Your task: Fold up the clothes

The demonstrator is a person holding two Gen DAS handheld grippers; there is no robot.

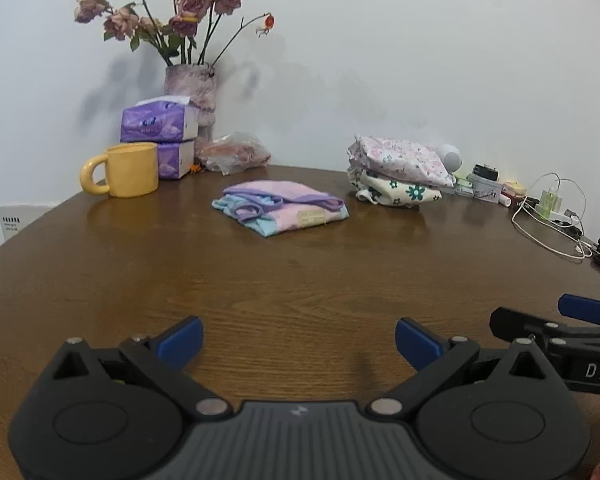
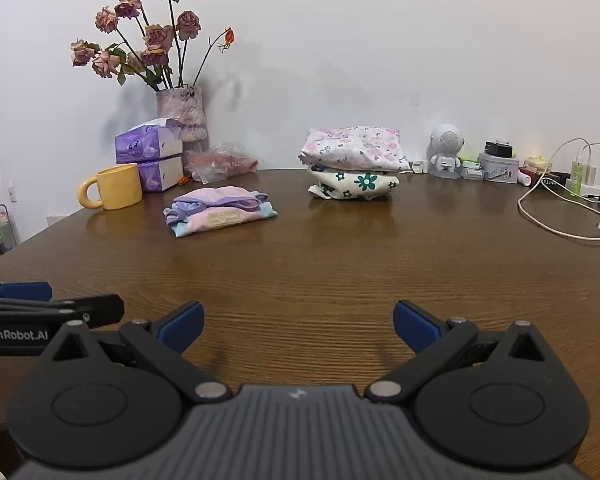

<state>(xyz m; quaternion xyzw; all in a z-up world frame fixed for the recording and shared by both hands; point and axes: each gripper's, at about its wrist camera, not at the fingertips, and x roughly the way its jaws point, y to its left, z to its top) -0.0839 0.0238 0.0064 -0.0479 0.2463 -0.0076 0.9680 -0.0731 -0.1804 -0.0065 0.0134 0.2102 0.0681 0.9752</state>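
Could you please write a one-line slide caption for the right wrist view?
Open right gripper hovers over a wooden table, facing a folded pastel garment and a stack of two folded floral garments.

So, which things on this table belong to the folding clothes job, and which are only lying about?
Job: folded pink and purple garment; stack of two folded floral garments; both open grippers, left, right.

Lying about: yellow mug, tissue packs, flower vase, white figurine, cables.

The brown wood-grain desk (image 2: pixel 300 272) carries a folded pastel garment (image 2: pixel 219 210) left of centre, a stack of two folded floral garments (image 2: pixel 354 168) farther right, a yellow mug (image 2: pixel 114 187) and tissue packs (image 2: pixel 150 158) far left, and chargers with cables (image 2: pixel 560 216) far right.
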